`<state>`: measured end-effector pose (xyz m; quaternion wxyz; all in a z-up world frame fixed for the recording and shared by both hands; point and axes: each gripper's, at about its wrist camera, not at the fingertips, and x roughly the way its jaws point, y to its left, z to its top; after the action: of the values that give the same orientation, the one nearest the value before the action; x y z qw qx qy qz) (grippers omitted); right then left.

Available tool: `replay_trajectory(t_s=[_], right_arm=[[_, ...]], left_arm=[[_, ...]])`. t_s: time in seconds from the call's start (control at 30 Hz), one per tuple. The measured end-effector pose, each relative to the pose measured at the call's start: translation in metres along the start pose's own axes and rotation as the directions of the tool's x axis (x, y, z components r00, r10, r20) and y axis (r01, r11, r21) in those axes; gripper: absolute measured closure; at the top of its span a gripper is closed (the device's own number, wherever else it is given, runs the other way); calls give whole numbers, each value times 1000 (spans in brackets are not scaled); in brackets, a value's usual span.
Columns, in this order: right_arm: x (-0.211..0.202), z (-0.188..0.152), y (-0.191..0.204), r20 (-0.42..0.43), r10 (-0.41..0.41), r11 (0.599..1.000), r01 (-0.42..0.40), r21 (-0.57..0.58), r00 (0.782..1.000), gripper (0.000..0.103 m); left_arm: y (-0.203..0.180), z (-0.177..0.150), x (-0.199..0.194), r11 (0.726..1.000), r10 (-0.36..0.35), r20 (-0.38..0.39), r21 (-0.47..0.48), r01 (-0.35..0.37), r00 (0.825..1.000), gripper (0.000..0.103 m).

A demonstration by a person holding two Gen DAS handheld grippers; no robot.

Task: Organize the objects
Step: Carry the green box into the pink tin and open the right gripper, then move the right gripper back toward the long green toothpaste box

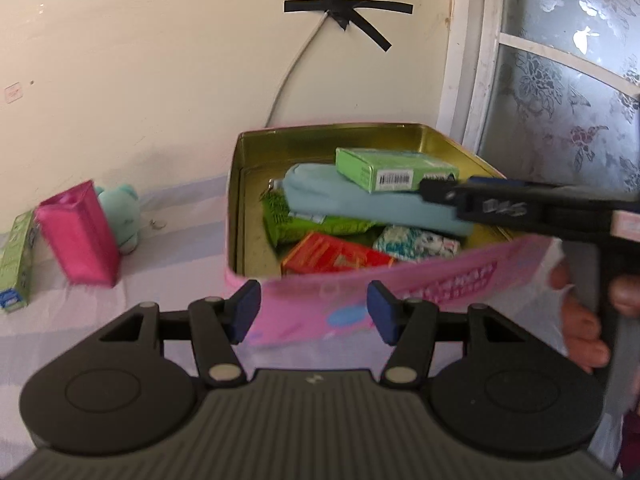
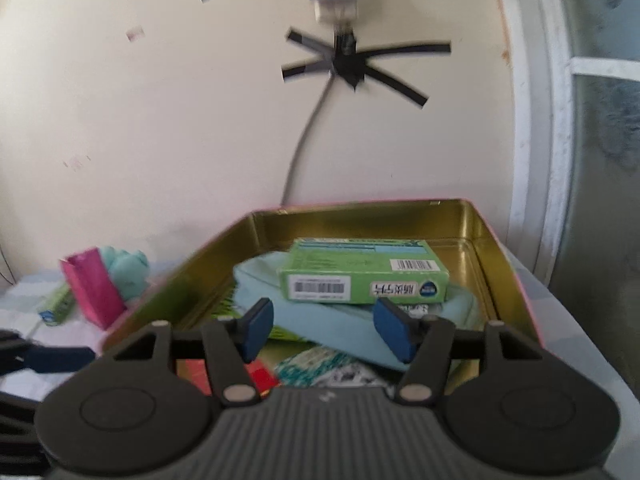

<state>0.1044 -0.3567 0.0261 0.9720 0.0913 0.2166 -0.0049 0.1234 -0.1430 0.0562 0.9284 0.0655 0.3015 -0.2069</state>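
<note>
Both grippers are hanging open and empty: my left gripper [image 1: 313, 312] is hovering before the pink tin [image 1: 400, 280], my right gripper [image 2: 323, 330] is reaching over its rim. Inside, I am seeing a green box [image 2: 362, 276] lying on a blue pouch [image 2: 320, 320]. Left, a magenta bag [image 1: 78, 234] is standing beside a teal plush [image 1: 122, 212].

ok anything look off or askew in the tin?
The green box sits tilted on the light blue pouch, not flat in the pink tin. Everything under it is a loose, overlapping pile. No spill or damage visible.
</note>
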Motion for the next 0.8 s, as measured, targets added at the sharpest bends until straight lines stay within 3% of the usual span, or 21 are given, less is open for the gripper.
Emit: replay_trajectory(t_s=[0.27,0.8], right_arm=[[-64,-40,15,64,5,999,-8,43,998,41],[-53,-89,64,-126,83,995,-77,58,988,40]], left_arm=[[3,-40,-24,998,55,-32,19,-55,998,42],[76,-94,-35,977,189,-117,-78,-199,975,42]])
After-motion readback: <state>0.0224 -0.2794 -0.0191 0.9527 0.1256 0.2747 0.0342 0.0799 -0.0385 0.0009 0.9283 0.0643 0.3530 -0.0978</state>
